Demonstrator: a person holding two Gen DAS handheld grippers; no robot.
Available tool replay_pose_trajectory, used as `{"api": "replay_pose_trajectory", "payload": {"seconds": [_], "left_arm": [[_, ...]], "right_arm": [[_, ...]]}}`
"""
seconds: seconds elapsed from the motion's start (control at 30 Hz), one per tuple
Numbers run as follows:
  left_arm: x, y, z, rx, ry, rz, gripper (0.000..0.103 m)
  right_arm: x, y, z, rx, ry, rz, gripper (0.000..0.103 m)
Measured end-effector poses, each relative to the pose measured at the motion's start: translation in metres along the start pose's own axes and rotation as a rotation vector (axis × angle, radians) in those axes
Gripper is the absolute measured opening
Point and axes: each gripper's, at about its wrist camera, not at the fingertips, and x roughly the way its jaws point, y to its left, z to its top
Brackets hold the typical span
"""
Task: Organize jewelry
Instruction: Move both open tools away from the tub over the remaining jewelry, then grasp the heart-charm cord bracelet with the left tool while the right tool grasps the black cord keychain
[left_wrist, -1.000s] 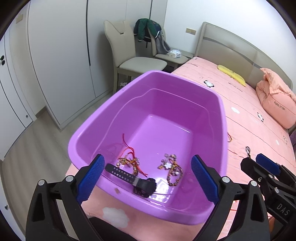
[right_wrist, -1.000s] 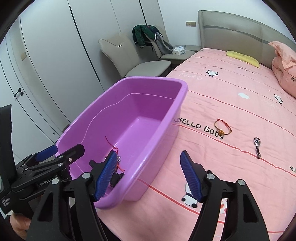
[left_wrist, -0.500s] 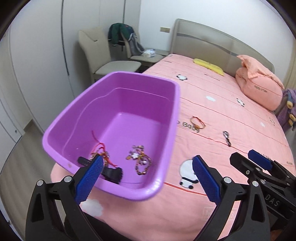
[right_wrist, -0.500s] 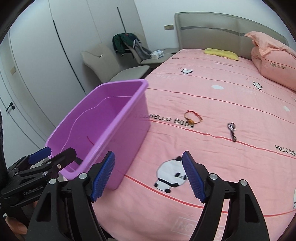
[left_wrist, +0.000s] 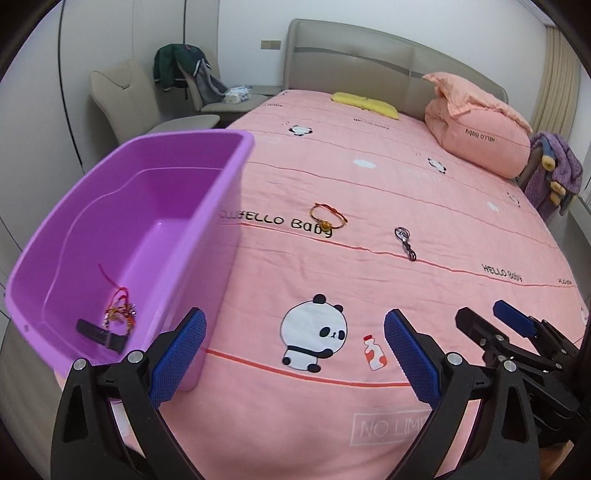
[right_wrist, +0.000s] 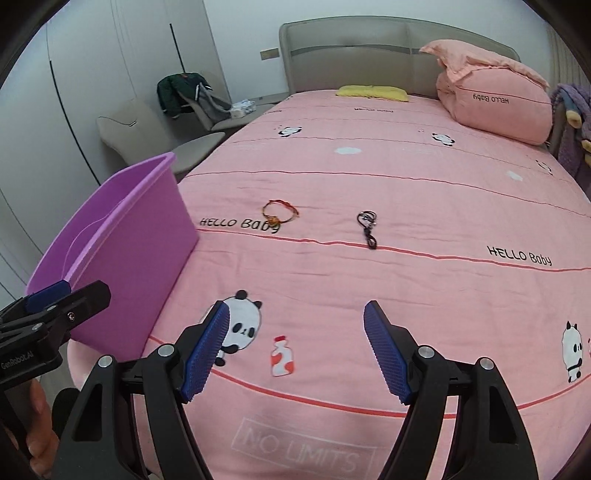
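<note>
Two empty grippers, fingers spread, are held above a pink bed with jewelry left on it.
The red cord bracelet (right_wrist: 280, 213) is best approached from above by the right gripper (right_wrist: 295, 347), then carried to the purple tub (left_wrist: 207, 236); left gripper (left_wrist: 293, 356) idle.

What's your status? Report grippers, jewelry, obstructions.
Left gripper and right gripper open, empty. Red-cord bracelet with gold charm and dark metal keyring piece lie loose on pink bedspread, outside purple plastic tub. Path clear.

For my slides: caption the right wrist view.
Open right gripper above pink bedspread; red bracelet, dark chain beside purple tub.
</note>
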Motion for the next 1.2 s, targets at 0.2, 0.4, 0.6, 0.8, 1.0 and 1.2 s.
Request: {"api": "replay_pose_trajectory", "payload": {"seconds": [0.2, 0.4, 0.6, 0.8, 1.0, 1.2], "left_arm": [[0.060, -0.026, 0.009, 0.025, 0.051, 0.011, 0.096], [0.122, -0.043, 0.033, 0.034, 0.057, 0.032, 0.096], [0.181, -0.046, 0.059, 0.002, 0.056, 0.056, 0.096], [0.241, -0.049, 0.073, -0.007, 0.069, 0.097, 0.096], [0.277, -0.052, 0.085, -0.035, 0.071, 0.108, 0.096], [0.301, -0.053, 0.091, -0.032, 0.077, 0.140, 0.096]], "right_arm": [[0.043, -0.043, 0.008, 0.056, 0.020, -0.054, 0.072], [0.094, -0.073, 0.026, 0.089, 0.035, -0.075, 0.072], [0.145, -0.094, 0.051, 0.093, 0.032, -0.097, 0.072], [0.195, -0.105, 0.064, 0.085, 0.067, -0.120, 0.072], [0.234, -0.110, 0.073, 0.075, 0.088, -0.154, 0.072], [0.257, -0.112, 0.073, 0.066, 0.119, -0.183, 0.072]]}}
